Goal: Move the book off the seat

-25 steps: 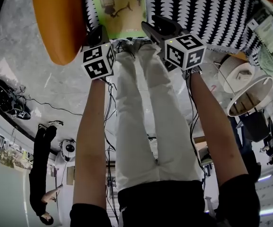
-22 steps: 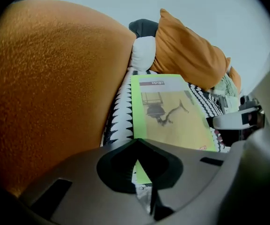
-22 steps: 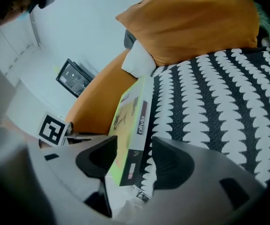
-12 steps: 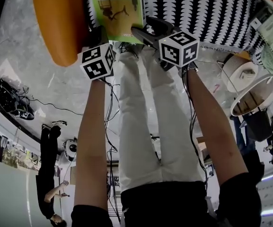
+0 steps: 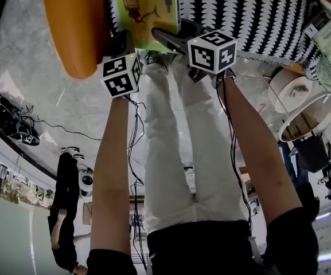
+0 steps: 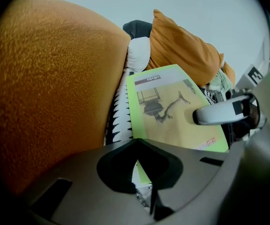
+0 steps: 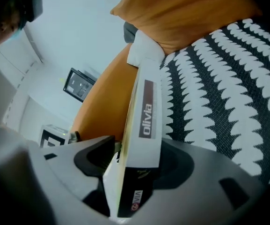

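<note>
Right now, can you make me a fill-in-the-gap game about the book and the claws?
1. The book has a bright ___ border on its cover.
2. It lies on a cushion patterned black and ___.
3. The book's edge stands between the jaws of the ___ claw.
4. Beside the book rises an ___ armrest.

Missing words: green, white, right, orange.
</note>
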`<state>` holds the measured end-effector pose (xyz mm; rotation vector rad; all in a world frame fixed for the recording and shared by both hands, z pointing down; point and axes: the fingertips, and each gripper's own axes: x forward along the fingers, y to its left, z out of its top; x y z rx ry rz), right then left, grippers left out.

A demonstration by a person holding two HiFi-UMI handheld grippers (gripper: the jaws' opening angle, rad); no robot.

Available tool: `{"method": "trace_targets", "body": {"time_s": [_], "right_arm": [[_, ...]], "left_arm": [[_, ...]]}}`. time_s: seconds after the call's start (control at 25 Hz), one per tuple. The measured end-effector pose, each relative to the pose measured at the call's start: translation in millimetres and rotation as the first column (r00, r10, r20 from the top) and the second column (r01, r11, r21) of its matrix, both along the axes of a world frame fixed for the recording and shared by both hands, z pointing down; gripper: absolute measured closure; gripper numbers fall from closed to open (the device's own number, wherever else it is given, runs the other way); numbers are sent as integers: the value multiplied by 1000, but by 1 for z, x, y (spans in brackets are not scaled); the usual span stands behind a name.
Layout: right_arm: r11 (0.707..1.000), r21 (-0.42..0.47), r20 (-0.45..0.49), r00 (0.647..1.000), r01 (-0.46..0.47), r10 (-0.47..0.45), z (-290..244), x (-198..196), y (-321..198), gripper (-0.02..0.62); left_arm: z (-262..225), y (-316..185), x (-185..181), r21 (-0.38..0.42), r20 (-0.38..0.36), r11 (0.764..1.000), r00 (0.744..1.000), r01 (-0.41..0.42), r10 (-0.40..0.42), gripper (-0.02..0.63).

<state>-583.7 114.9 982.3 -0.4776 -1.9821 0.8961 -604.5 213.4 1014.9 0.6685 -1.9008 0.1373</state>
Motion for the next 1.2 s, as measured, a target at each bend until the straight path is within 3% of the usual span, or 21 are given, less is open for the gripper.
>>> {"method": "trace_targets", "body": {"time_s": [0.24, 0.36, 0.68, 1.2], "right_arm": [[1000, -9, -8, 1000, -20, 20, 2, -11, 21, 345], [999, 22, -20, 999, -29, 29, 5, -14, 21, 416], [999, -2, -18, 999, -48, 47, 1, -16, 14, 434], [989, 50, 21, 990, -139, 138, -42, -22, -16, 462]], "left_arm": [[-1, 14, -4, 4, 13, 1000, 1000, -17, 17, 597], [0, 14, -4, 9, 5, 1000, 1000, -15, 15, 597], [-5, 6, 1, 56, -18, 998, 1000, 2, -1, 597], [-60, -10, -16, 138, 71, 990, 997, 1, -11, 597]]}}
